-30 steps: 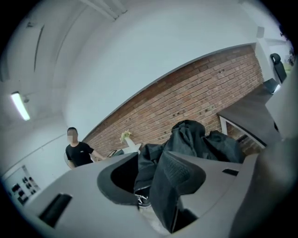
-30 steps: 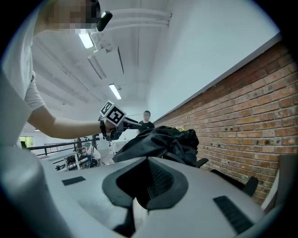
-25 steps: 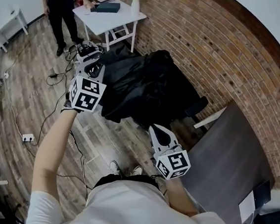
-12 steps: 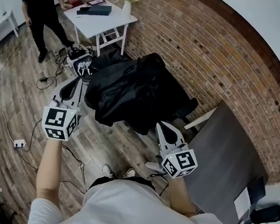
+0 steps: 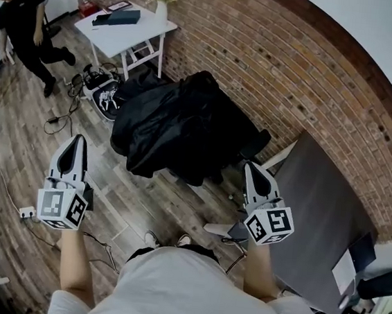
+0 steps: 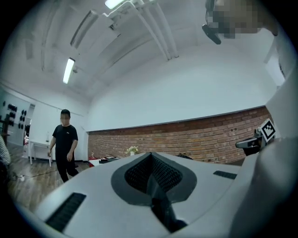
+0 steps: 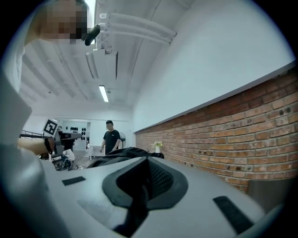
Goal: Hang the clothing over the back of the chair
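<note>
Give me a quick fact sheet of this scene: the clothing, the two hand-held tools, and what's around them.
Clothing: black garment, draped over the chair
Left gripper: jaws shut, empty, apart from the garment
Right gripper: jaws shut, empty, apart from the garment
Surroundings: brick wall, white table with flower vase, bystander at far left

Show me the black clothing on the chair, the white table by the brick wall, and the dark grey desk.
Black clothing (image 5: pixel 178 126): head view, middle of the draped fabric.
White table (image 5: pixel 143 32): head view, bare part of its top.
Dark grey desk (image 5: pixel 315 214): head view, bare top.
</note>
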`<state>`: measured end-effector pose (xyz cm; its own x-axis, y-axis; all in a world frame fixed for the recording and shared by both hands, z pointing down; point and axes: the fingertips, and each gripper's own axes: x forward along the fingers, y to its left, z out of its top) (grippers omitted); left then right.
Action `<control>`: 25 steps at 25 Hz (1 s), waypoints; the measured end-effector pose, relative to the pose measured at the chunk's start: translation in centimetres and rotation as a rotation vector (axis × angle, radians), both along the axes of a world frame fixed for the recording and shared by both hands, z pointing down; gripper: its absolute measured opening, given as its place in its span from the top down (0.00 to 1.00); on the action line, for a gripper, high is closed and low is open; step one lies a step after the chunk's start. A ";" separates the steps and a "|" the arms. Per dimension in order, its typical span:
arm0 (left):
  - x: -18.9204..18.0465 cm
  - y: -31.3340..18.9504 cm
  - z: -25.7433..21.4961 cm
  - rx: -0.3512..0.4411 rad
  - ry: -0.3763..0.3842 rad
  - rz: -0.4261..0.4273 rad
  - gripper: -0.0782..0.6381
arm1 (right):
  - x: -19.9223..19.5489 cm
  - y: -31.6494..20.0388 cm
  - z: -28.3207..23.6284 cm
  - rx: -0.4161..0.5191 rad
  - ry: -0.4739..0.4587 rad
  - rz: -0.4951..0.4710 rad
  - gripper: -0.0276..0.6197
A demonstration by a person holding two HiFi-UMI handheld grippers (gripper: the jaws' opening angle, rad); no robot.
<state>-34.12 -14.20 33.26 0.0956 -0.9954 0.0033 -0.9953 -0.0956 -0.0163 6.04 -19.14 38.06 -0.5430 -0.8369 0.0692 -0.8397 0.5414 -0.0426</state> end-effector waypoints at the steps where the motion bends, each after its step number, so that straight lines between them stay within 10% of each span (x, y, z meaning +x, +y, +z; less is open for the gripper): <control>1: -0.1 0.4 0.0 0.006 0.001 0.000 0.86 | 0.5 -0.1 -0.1 0.005 0.001 0.011 0.93; 15: -1.2 6.9 2.4 0.069 -0.040 -0.181 0.86 | 4.8 1.0 0.6 -0.020 -0.005 0.127 0.93; 25: -0.4 5.4 1.8 0.082 -0.058 -0.163 0.86 | 2.3 0.8 0.4 0.004 0.011 0.076 0.93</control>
<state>-34.48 -8.85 35.02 -0.0647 -0.9949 -0.0777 -0.9946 0.0706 -0.0757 8.31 -18.29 38.44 -0.4772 -0.8759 0.0715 -0.8788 0.4763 -0.0312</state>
